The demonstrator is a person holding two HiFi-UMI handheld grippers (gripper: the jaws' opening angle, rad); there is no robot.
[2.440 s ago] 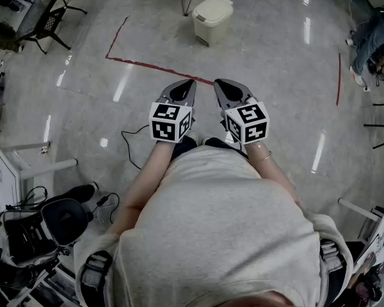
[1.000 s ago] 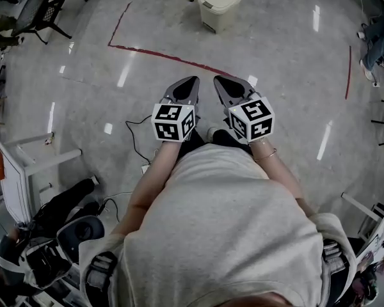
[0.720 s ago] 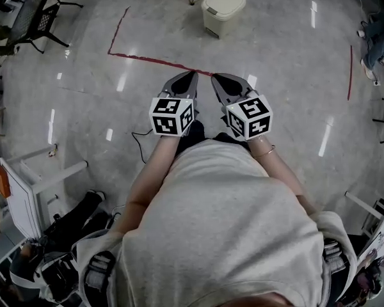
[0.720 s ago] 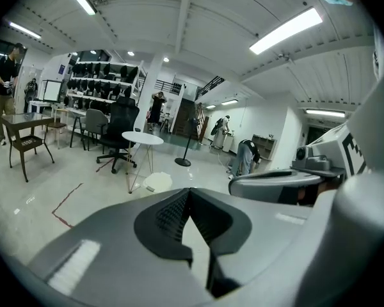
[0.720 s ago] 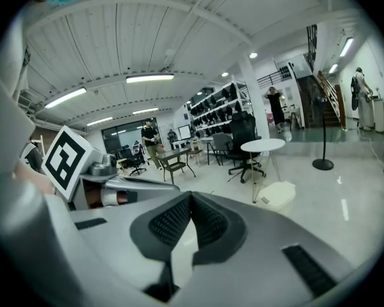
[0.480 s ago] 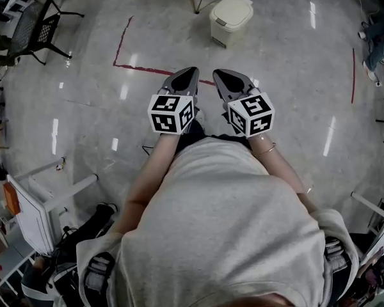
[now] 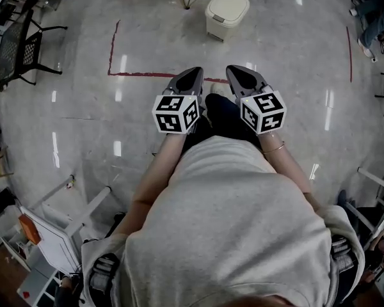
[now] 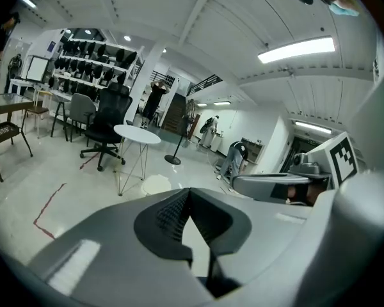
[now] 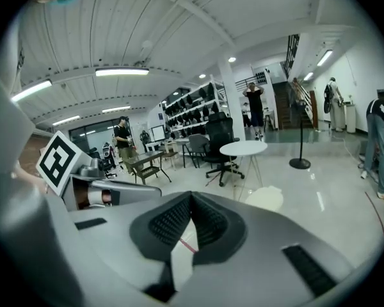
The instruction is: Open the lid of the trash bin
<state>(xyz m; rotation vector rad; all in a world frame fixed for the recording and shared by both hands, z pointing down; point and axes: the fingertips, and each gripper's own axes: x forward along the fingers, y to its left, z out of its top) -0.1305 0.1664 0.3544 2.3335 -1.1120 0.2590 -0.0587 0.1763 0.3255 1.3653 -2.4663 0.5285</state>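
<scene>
Lab-type workshop hall: red tape lines (image 7: 141, 75) crossing polished floor (image 7: 275, 37), shelving (image 8: 93, 59) holding dark gear, office chair (image 8: 105, 130) and round table (image 8: 136, 134) standing, strip light (image 8: 296, 50) glowing.

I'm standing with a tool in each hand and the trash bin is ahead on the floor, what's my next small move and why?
Probably step forward across the red tape line toward the trash bin. Its lid looks closed, and the left tool and right tool, both shut and empty, are well short of it.
</scene>
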